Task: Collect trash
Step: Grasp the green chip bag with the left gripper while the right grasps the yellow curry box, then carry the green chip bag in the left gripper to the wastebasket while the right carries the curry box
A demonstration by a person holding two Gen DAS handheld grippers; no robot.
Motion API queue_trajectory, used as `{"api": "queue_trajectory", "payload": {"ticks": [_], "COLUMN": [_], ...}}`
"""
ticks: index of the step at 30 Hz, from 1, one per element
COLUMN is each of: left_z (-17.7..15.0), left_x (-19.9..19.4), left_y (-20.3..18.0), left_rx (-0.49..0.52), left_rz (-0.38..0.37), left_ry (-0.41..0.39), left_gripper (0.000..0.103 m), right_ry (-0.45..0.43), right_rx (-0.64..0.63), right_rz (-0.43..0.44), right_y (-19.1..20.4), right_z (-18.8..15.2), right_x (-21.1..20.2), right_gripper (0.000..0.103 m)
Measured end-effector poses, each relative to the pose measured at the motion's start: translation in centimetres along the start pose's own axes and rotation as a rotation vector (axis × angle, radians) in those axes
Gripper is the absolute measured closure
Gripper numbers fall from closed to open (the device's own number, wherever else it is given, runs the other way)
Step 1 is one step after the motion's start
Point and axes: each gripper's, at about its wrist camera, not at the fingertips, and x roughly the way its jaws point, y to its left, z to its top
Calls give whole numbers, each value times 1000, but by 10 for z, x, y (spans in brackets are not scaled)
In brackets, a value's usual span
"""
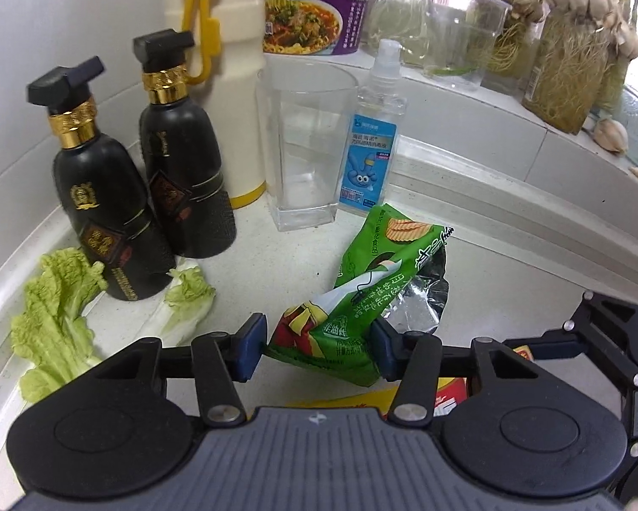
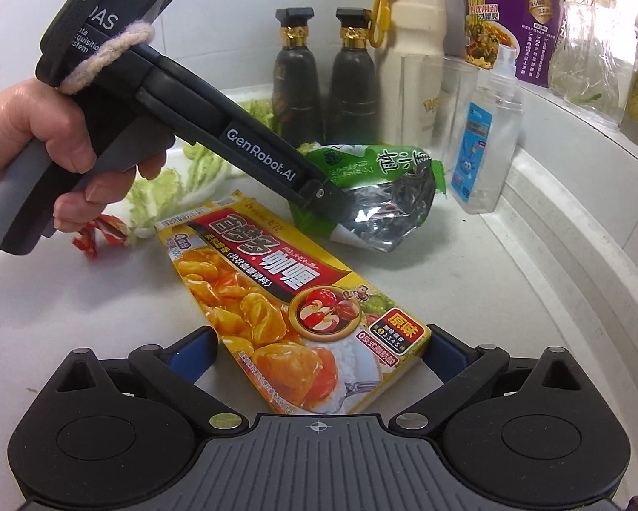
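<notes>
A crumpled green snack bag (image 1: 378, 272) with a silver lining lies on the white counter (image 1: 267, 264). My left gripper (image 1: 319, 349) holds its near end, with the blue pads against both sides of the bag. In the right wrist view this gripper (image 2: 331, 200) reaches down over the bag (image 2: 387, 208), a hand on its handle. A yellow and red curry box (image 2: 301, 311) lies flat with its near end between the pads of my right gripper (image 2: 323, 349), which meet both long edges. Cabbage leaves (image 1: 55, 315) and a red candy wrapper (image 2: 101, 234) lie on the counter.
Two black bottles (image 1: 106, 217) stand at the back left beside a cream bottle (image 1: 229, 85), a clear glass (image 1: 306, 144) and a small spray bottle (image 1: 370, 144). A purple noodle cup (image 1: 314, 4) and jars of sprouting garlic (image 1: 565, 64) line the raised ledge.
</notes>
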Motion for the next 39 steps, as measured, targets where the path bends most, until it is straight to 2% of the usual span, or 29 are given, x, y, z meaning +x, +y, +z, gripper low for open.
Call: {"api": "queue_trajectory", "payload": {"ticks": [10,21,39], "left_z": [-9,-25,-86], "left_x": [-40,-95,-175], "left_y": [7,20,53], "left_rx": [-48,-110,-239], "left_rz": [14,24,60], "left_ry": [-31,-70,-94], "left_gripper": [56,56,56], "right_ry": [-47,-59,-27], "right_rx": [51,40,-29], "right_rz": [0,-28,-8], "right_y": [17,45,118], "right_z": [-3,-7,-18], "right_x": [-24,-56,-80], "right_gripper": [3,3,6]}}
